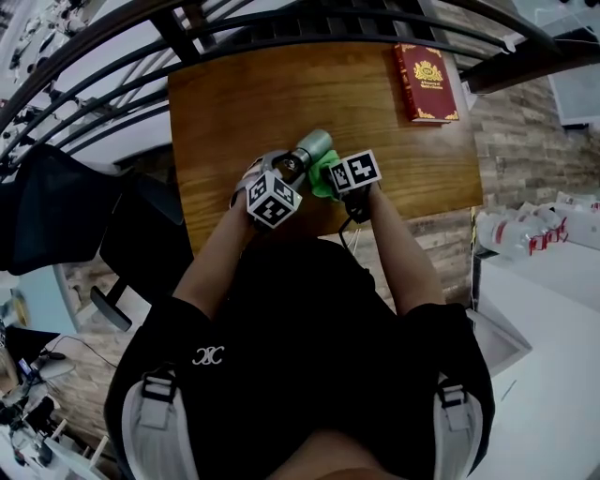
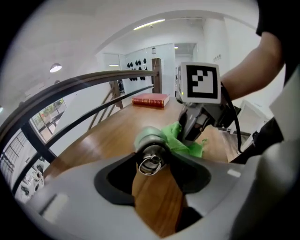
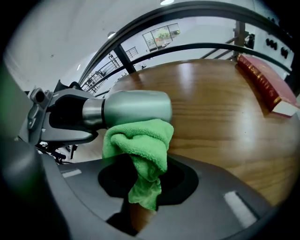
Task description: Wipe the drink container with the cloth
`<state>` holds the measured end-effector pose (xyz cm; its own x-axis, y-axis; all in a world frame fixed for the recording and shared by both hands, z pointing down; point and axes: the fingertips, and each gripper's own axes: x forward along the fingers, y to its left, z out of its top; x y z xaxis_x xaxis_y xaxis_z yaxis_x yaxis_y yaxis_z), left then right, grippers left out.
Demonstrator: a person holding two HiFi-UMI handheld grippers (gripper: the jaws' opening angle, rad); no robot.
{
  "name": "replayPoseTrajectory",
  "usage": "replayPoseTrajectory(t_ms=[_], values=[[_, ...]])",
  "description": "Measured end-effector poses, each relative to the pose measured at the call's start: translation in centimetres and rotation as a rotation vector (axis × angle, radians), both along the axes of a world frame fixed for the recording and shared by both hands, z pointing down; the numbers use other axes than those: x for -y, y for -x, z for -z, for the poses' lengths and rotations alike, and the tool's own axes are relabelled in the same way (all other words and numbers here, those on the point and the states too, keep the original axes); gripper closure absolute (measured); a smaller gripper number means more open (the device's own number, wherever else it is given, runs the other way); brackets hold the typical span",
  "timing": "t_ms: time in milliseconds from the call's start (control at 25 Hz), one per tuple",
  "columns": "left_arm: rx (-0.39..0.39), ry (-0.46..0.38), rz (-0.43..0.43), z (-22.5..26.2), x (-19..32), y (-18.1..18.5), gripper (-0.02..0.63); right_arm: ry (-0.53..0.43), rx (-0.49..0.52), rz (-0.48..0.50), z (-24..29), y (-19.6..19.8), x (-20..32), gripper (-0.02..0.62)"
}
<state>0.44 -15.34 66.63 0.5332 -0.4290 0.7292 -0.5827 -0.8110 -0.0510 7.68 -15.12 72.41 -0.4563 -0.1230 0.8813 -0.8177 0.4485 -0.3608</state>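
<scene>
Left gripper (image 2: 151, 165): jaws clamped on the cap end of the drink container (image 3: 136, 107). The metal ring on the cap faces the left gripper camera, sitting right between the jaws. The container is grey-green with a steel neck, and it lies on its side with its base pointing away from the person, over the near-middle of the wooden table (image 1: 244, 103). Whether the body rests on the wood or is held just above it is hard to say.

Right gripper (image 3: 140, 174): jaws closed on the green cloth (image 3: 140, 147), with one tail pinched between them and the bunched part sticking out in front. The bunch touches the container's body on the side facing the right gripper, near the base end. In the head view the cloth shows between the container and the right gripper's marker cube (image 1: 354, 172).

The two grippers are close together, just beside each other at the near table edge. A red book (image 1: 425, 82) lies flat at the far right corner, well apart from the container. A dark metal railing (image 1: 281, 21) curves past the far side of the table.
</scene>
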Motion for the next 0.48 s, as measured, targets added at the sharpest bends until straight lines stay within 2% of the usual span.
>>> replayPoseTrajectory(t_ms=[80,280,360,480], values=[[-0.028,0.040,0.041,0.0,-0.1,0.2,0.327,0.013,0.029,-0.003,0.0,0.7,-0.4,0.497],[-0.123,0.174,0.175,0.0,0.5,0.9,0.327,-0.005,0.149,0.088,0.9,4.0,-2.3,0.497],[-0.149,0.222,0.219,-0.6,0.6,1.4,0.327,0.024,0.222,0.080,0.9,5.3,-3.3,0.497],[-0.160,0.267,0.235,-0.9,0.2,1.8,0.327,0.061,0.307,0.034,0.7,6.7,-4.4,0.497]])
